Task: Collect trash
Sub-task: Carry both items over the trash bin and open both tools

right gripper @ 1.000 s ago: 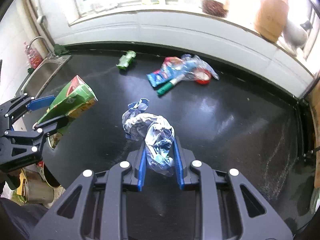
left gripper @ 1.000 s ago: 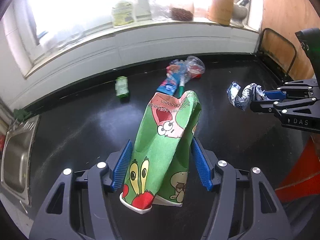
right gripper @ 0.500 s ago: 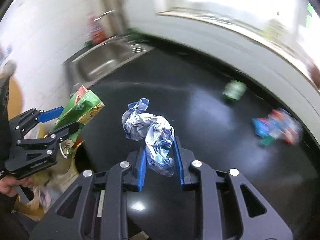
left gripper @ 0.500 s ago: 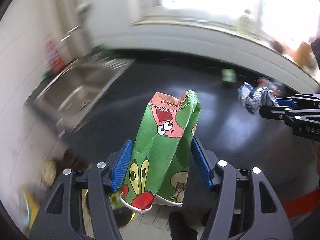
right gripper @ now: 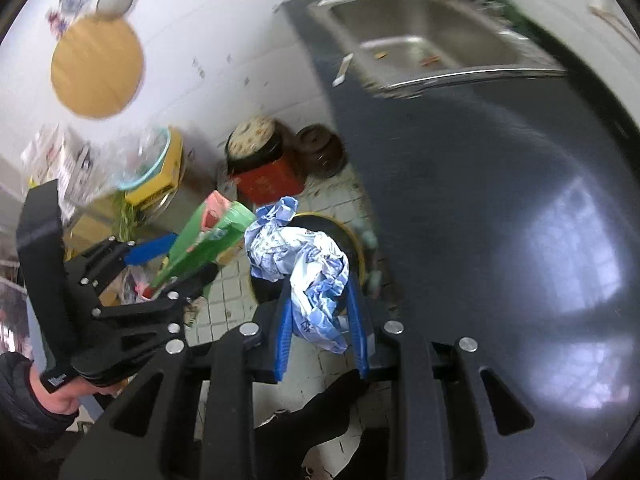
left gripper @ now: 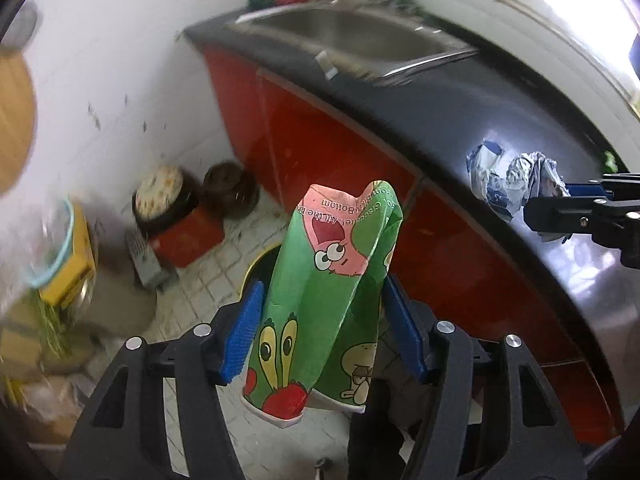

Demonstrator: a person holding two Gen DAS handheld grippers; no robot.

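Beside the dark counter [right gripper: 460, 200], over tiled floor [left gripper: 208, 276], left tongs [left gripper: 324, 328] clamp a crushed cup [left gripper: 332, 280], right tongs [right gripper: 320, 320] a crumpled wrapper [right gripper: 308, 264].

Daylit, motion-blurred, fisheye-warped edges

Left gripper [left gripper: 324, 332] holds crushed paper cup [left gripper: 332, 280] over the floor bin [right gripper: 352, 236], left of the counter [right gripper: 500, 220]. Right gripper [right gripper: 320, 320] holds crumpled wrapper [right gripper: 304, 264] beside it, above the bin. Sink [right gripper: 420, 44] is set in the counter's far end. Lidded pots [right gripper: 256, 140] sit on the floor behind the bin.
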